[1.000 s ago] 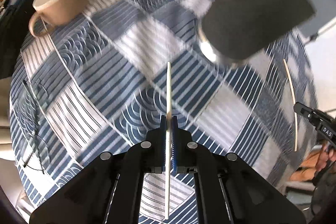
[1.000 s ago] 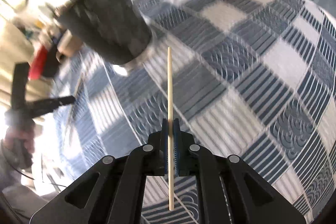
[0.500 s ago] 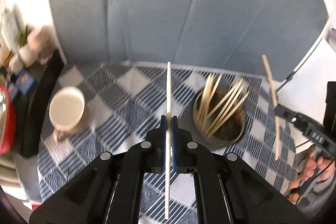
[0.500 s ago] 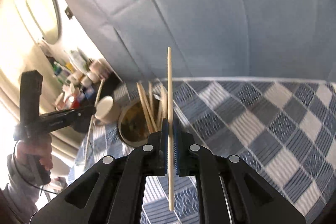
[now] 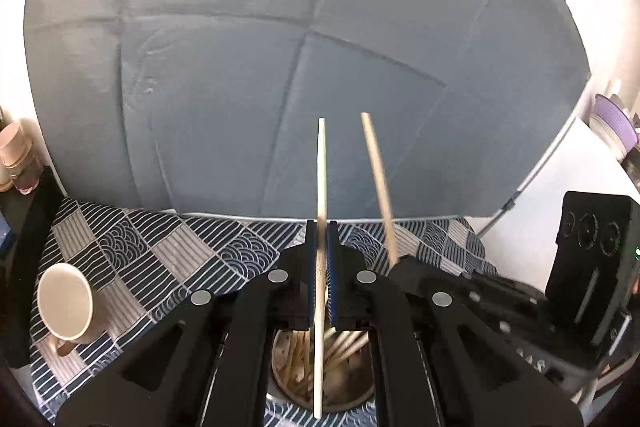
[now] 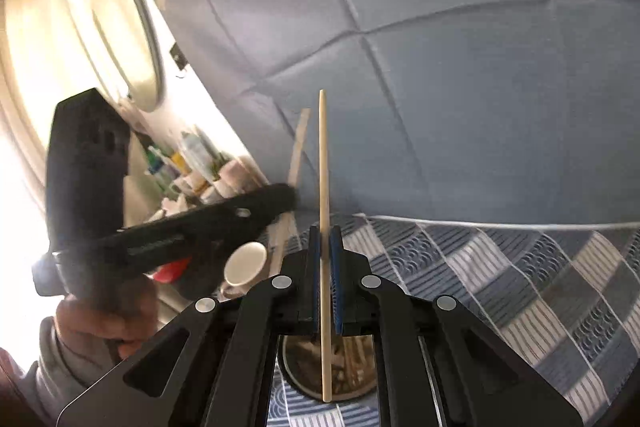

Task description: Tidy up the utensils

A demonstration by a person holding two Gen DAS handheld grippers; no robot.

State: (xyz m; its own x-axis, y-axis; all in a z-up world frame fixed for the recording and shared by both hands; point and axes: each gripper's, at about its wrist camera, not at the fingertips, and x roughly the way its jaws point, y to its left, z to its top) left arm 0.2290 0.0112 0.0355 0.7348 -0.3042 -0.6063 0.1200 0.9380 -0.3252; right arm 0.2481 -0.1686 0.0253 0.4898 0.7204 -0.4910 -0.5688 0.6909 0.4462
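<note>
Above the holder [image 5: 320,375] now, not beside it, your left gripper [image 5: 320,227] and right gripper [image 6: 325,231] each stay clamped on a chopstick [image 5: 321,167]

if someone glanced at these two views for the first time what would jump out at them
First, the two pale wooden chopsticks: the left gripper clamps one chopstick upright, and the right gripper clamps another. Below both sits a round holder already full of chopsticks, on the blue and white patchwork tablecloth. A cream ceramic mug stands off to the left.
</note>
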